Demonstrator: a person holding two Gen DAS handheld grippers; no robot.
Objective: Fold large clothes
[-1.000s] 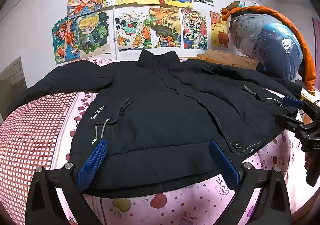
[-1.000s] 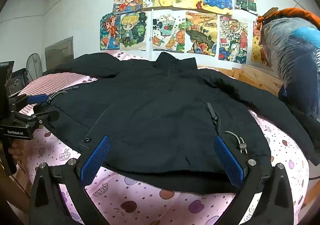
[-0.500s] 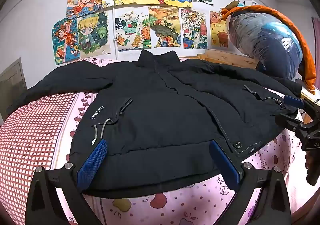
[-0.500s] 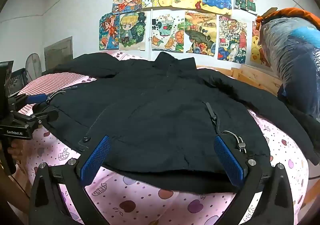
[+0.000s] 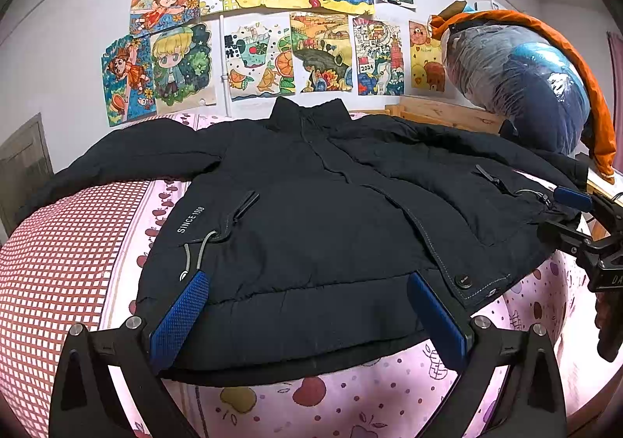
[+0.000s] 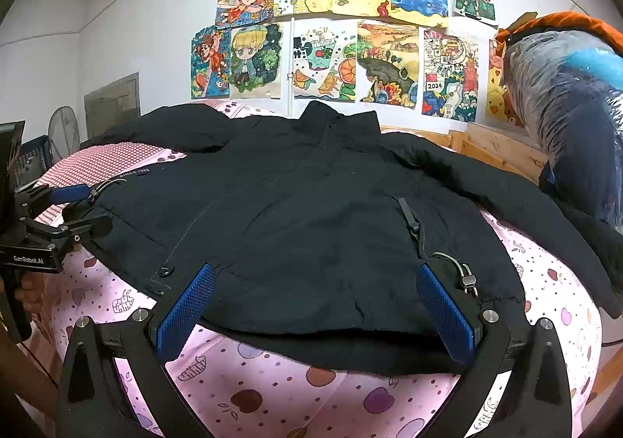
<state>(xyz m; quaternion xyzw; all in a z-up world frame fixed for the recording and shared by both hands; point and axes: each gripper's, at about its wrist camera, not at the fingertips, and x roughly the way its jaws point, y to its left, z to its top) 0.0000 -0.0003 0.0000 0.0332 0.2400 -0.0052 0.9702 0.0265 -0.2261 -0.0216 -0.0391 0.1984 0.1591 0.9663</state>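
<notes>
Both grippers' jaws spread over black jacket (image 5: 311, 227); fan (image 6: 64, 130) only in right view.

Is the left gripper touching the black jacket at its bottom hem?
Cannot tell. In the left wrist view the left gripper stands open over the black jacket hem, the blue pads overlapping the fabric, but neither view shows contact or a gap plainly.

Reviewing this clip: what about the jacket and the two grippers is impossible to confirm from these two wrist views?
- Jacket hem underside, both views: the padded body covers it, so whether the left gripper or right gripper touches fabric is unclear.
- Right sleeve cuff, right wrist view: cut off at the frame edge.
- Left sleeve end, left wrist view: lost in the dark, distorted rim.
- Sleeve lettering, right wrist view: too small.
</notes>
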